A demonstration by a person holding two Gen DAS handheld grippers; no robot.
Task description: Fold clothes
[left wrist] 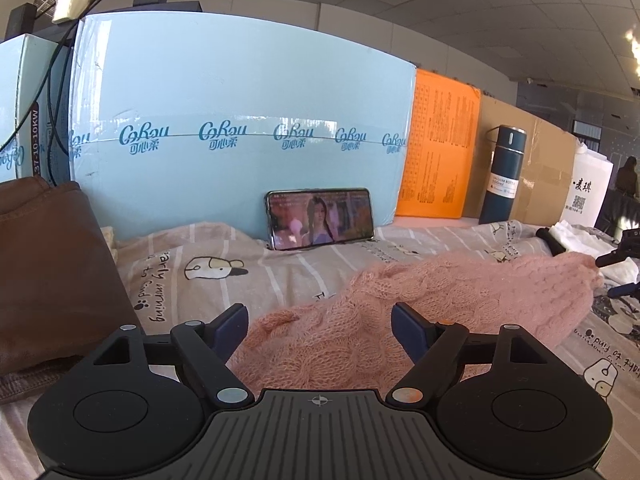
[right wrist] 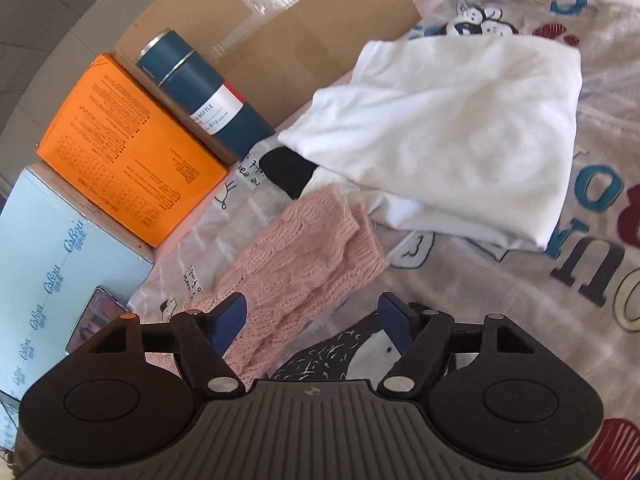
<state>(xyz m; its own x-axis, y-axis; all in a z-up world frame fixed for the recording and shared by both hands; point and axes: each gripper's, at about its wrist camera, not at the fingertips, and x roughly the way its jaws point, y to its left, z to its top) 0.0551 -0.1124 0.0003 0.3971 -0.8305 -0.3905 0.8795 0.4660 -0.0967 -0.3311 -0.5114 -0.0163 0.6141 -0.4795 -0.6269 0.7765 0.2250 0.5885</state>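
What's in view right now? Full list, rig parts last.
Knit sweater: 1, pink, on the sheet.
White garment: 1, folded, beyond the sweater cuff.
Brown garment: 1, far left.
Printed sheet: 1, beige, underneath.
Phone: 1, screen lit, leaning on blue box.
Blue box: light blue, back.
Orange box: 1, beside it.
Cardboard box: 1, brown.
Bottle: 1, dark blue.
Left gripper: jaws open over sweater.
Right gripper: jaws open.

brown garment (left wrist: 48,272) cut off, phone (right wrist: 94,324) part-hidden
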